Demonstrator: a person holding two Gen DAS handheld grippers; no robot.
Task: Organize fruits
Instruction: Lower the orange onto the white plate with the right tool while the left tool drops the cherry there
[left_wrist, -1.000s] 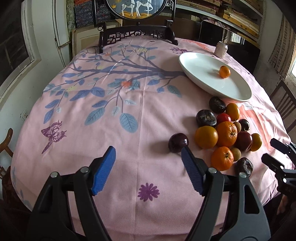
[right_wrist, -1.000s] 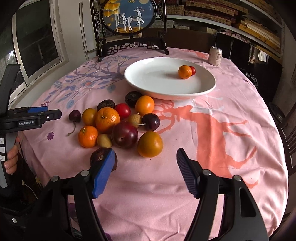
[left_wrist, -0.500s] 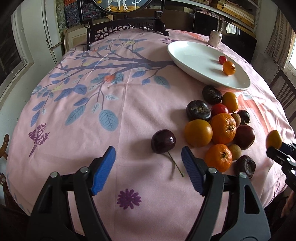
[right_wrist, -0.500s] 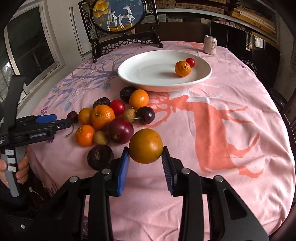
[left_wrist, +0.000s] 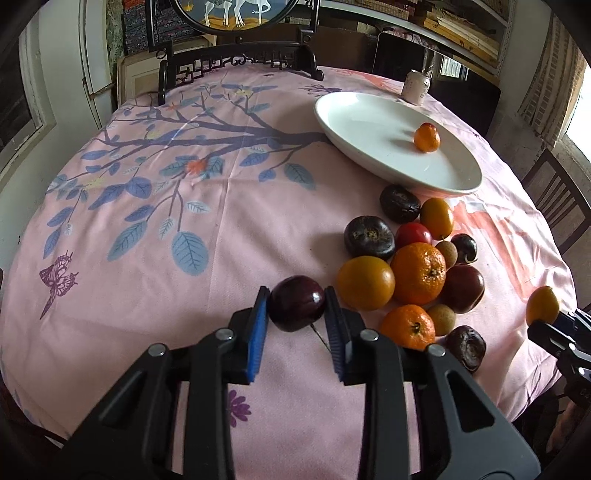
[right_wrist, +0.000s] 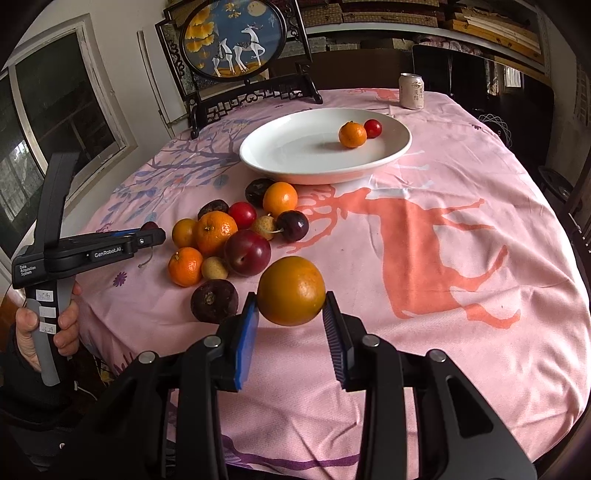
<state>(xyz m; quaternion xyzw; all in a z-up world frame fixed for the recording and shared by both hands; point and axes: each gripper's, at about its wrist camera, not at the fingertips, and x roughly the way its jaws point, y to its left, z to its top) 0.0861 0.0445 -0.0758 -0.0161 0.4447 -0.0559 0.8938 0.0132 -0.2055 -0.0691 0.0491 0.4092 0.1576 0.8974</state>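
In the left wrist view my left gripper (left_wrist: 295, 314) has its jaws closing tight on a dark red cherry (left_wrist: 297, 302) that rests on the pink cloth; both blue pads touch it. Right of it lies a pile of fruit: a large mandarin (left_wrist: 417, 273), plums, small oranges and brown longans. My right gripper (right_wrist: 290, 314) is shut on a round orange fruit (right_wrist: 291, 290), held just above the cloth. The white plate (right_wrist: 295, 147) beyond the pile holds a small mandarin (right_wrist: 352, 134) and a cherry tomato (right_wrist: 373, 128).
A drink can (right_wrist: 412, 90) stands behind the plate. A framed deer screen (right_wrist: 232, 40) on a dark stand sits at the table's far edge. A wooden chair (left_wrist: 554, 199) stands at the right. A hand (right_wrist: 55, 325) grips the left tool's handle.
My left gripper moved up to the cherry and closed on it. My right gripper closed on the orange fruit and lifted it off the cloth.
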